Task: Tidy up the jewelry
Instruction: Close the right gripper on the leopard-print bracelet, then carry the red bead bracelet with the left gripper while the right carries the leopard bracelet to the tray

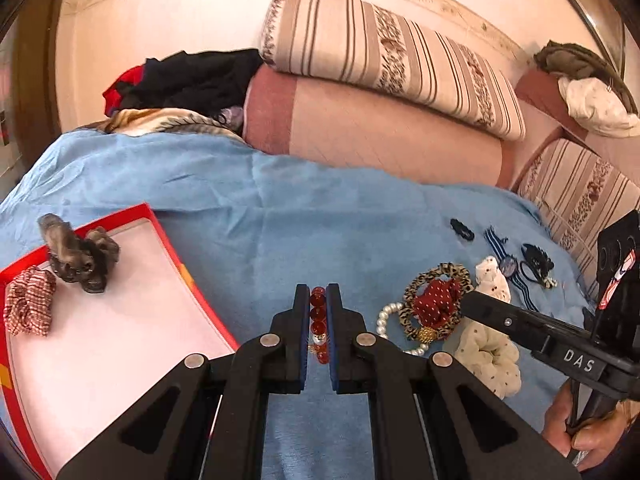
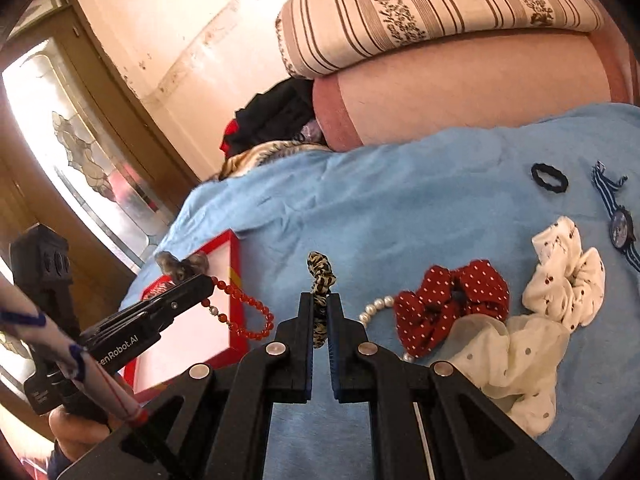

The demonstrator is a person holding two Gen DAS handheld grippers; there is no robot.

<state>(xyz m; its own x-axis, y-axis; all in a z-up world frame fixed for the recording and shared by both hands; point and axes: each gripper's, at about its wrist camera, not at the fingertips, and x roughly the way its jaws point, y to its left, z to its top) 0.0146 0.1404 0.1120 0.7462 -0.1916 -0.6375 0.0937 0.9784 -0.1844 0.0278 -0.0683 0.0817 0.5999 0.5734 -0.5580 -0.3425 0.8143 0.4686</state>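
Note:
In the left wrist view my left gripper (image 1: 318, 292) is shut on a red bead bracelet (image 1: 318, 316), held above the blue blanket (image 1: 280, 220). From the right wrist view the same bracelet (image 2: 244, 312) dangles from that left gripper (image 2: 208, 280) over the red-rimmed tray (image 2: 236, 280). My right gripper (image 2: 320, 298) is shut on a leopard-print scrunchie (image 2: 320, 276), which stands up between its pads. Seen from the left, the right gripper (image 1: 466, 300) meets the leopard scrunchie (image 1: 414, 292) at its edge.
The tray (image 1: 160, 236) holds a grey scrunchie (image 1: 80, 252) and a red-striped scrunchie (image 1: 30, 304). On the blanket lie a pearl bracelet (image 2: 376, 306), a red dotted scrunchie (image 2: 452, 300), two white scrunchies (image 2: 568, 272), a striped-strap watch (image 2: 622, 228) and a black hair tie (image 2: 550, 178). Cushions (image 1: 380, 132) rise behind.

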